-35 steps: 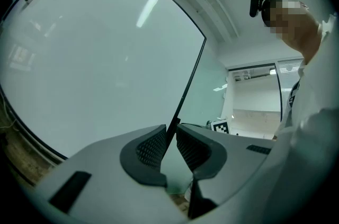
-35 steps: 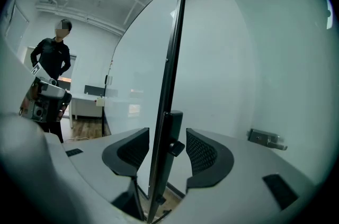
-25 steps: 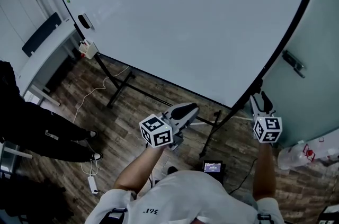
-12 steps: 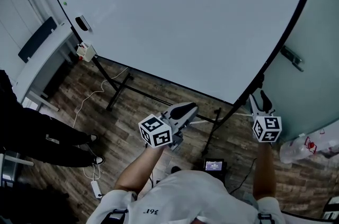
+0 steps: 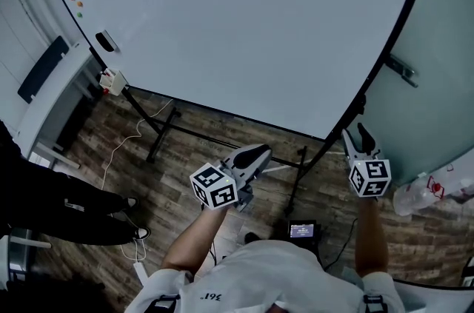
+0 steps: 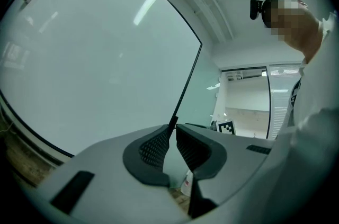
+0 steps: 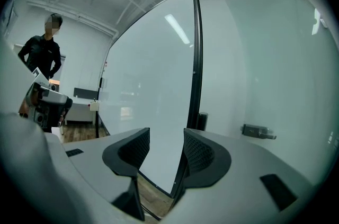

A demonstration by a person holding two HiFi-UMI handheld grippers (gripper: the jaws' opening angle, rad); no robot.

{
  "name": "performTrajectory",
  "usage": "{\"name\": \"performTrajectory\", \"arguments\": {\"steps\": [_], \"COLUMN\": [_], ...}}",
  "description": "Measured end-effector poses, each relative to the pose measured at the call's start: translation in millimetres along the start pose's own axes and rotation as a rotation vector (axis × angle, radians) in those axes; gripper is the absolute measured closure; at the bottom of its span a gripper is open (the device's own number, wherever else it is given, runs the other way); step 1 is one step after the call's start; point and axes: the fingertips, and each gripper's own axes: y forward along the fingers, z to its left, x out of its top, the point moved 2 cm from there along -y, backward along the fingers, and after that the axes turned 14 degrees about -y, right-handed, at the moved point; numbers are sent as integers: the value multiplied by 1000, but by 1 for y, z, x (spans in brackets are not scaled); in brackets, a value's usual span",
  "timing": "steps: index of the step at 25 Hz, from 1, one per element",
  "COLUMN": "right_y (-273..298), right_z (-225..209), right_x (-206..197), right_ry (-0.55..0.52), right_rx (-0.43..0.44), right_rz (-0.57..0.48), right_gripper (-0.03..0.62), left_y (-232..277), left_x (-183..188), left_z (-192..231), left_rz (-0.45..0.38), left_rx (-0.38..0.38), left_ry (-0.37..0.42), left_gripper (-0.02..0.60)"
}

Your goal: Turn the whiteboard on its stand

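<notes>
Both grippers low by whiteboard [image 5: 244, 23] bottom-right corner. Right gripper [image 5: 355, 134] spread beside frame edge, seemingly untouched. Left gripper [image 5: 255, 155] pinched together, empty. Off-centre grab could slip, swinging board into glass partition [image 5: 444, 82].

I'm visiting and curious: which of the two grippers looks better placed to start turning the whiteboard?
Probably the right gripper. Its jaws stand apart right at the black side edge of the whiteboard, near its lower corner. The left gripper hangs lower, off the board, jaws drawn together.
</notes>
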Motion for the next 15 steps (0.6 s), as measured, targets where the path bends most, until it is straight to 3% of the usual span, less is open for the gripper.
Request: {"name": "performTrajectory", "arguments": {"steps": [15], "right_y": [-31], "right_z": [24], "right_x": [13], "right_ry": [19], "right_rx": [78], "right_rz": [-60], "right_gripper": [438], "left_y": [14], "left_x": [-13], "left_z": [-20], "left_rz": [1], "left_rx": [15], "left_ry": [13], "left_gripper": [532]}}
